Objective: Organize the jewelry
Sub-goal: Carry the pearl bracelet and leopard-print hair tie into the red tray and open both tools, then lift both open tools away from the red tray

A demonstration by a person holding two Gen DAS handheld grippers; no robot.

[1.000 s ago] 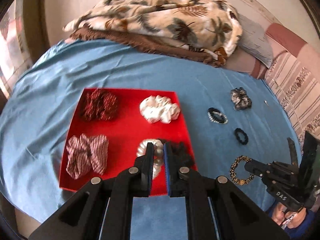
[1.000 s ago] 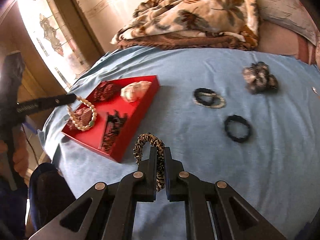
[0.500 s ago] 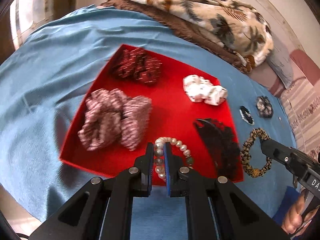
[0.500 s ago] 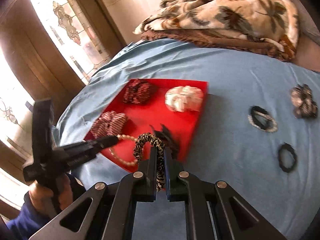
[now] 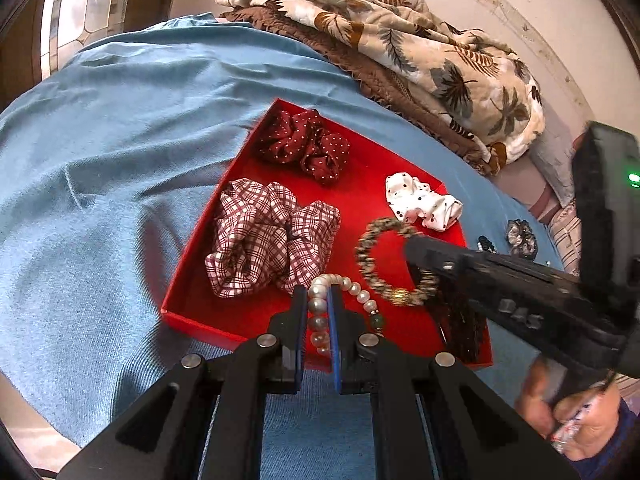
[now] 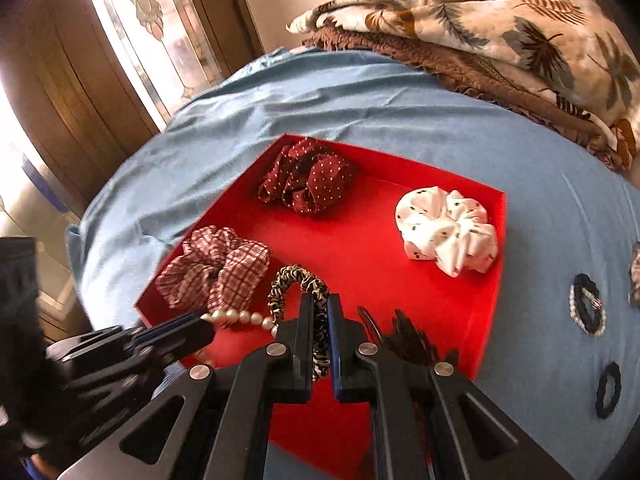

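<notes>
My left gripper (image 5: 318,314) is shut on a pearl bracelet (image 5: 352,288) and holds it over the near edge of the red tray (image 5: 376,184). My right gripper (image 6: 318,320) is shut on a leopard-print hair band (image 6: 288,280), also over the tray (image 6: 376,240). In the left wrist view the right gripper (image 5: 416,248) comes in from the right with the band (image 5: 372,240). In the right wrist view the left gripper (image 6: 200,330) holds the pearls (image 6: 240,316) at lower left. The tray holds a dark red dotted scrunchie (image 5: 308,144), a plaid scrunchie (image 5: 264,236), a white scrunchie (image 5: 424,204) and a black hair claw (image 6: 408,340).
On the blue sheet right of the tray lie a black-and-white bracelet pair (image 6: 586,306), a black hair tie (image 6: 608,390) and a grey scrunchie (image 5: 520,238). A folded leaf-print blanket (image 5: 420,44) lies behind. A door and window (image 6: 120,40) are at left.
Both grippers moved in over the red tray with their pieces. The right gripper swung left from the blue sheet to above the tray's near half, beside the left gripper.
</notes>
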